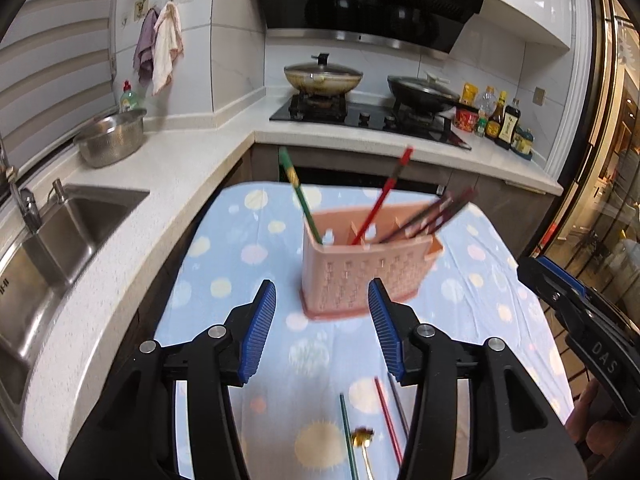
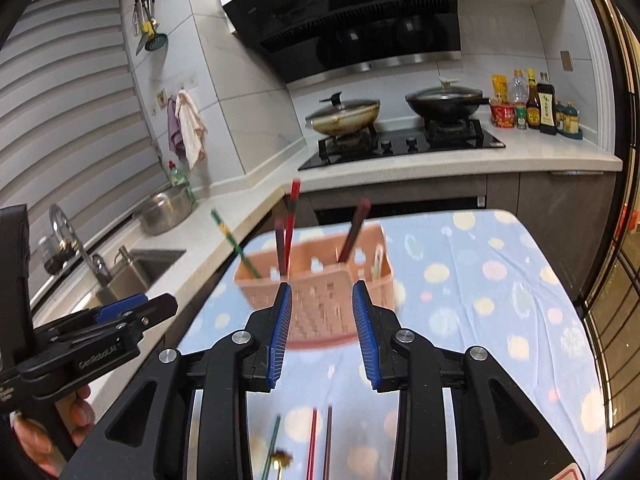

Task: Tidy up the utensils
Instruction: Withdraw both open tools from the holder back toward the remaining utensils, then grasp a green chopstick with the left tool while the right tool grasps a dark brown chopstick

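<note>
A pink slotted utensil holder (image 1: 360, 272) (image 2: 320, 292) stands on the blue dotted tablecloth (image 1: 240, 248). In it stand a green chopstick (image 1: 302, 200), a red chopstick (image 1: 380, 200) and dark chopsticks (image 1: 432, 216). Loose on the cloth near me lie a green chopstick (image 1: 347, 436), a red one (image 1: 387, 420), a dark one (image 1: 398, 404) and a gold spoon (image 1: 362, 440); they also show in the right wrist view (image 2: 312, 444). My left gripper (image 1: 322, 320) is open and empty above them. My right gripper (image 2: 322, 332) is open and empty, just short of the holder.
A steel sink (image 1: 60, 236) and white counter (image 1: 168, 168) lie left. A steel colander (image 1: 110, 136) sits on the counter. The stove with two lidded pans (image 1: 324, 76) and sauce bottles (image 1: 500, 116) are behind. The right gripper shows at the left view's edge (image 1: 580, 320).
</note>
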### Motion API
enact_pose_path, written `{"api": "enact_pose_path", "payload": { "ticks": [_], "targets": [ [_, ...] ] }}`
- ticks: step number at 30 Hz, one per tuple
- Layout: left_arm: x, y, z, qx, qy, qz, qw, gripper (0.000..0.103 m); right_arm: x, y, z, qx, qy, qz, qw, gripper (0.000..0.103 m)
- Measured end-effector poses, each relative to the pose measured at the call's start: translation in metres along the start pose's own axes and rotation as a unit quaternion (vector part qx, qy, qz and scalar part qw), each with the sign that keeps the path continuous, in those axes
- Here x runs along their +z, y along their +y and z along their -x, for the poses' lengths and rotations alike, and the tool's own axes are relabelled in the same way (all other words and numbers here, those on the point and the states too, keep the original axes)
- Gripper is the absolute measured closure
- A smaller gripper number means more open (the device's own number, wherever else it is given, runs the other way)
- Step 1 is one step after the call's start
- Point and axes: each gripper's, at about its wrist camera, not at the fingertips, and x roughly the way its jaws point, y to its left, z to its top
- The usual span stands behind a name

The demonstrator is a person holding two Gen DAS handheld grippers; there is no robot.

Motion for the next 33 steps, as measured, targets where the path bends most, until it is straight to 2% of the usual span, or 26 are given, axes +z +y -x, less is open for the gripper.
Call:
{"api": "enact_pose_path", "payload": {
  "ticks": [10,20,25,33],
  "targets": [
    [-0.089,0.005,0.000,0.000,0.079,0.005,0.9968,0.057,-0.099,-0.002,0.032,-0.018,0.083,0.012,0.996,0.072],
    [-0.169,-0.003,0.001,-0.001,0.151,-0.012,0.9884,0.057,-0.175,-0.003,0.032,-0.020,0.173,0.012,0.985,0.072],
    [-0.192,-0.006,0.001,-0.004,0.175,-0.014,0.9845,0.057,-0.199,0.001,0.032,-0.014,0.196,0.019,0.980,0.072],
    [-0.206,-0.016,0.003,-0.007,0.187,-0.027,0.9819,0.057,-0.215,0.004,0.029,-0.011,0.218,0.030,0.975,0.074]
  ]
}}
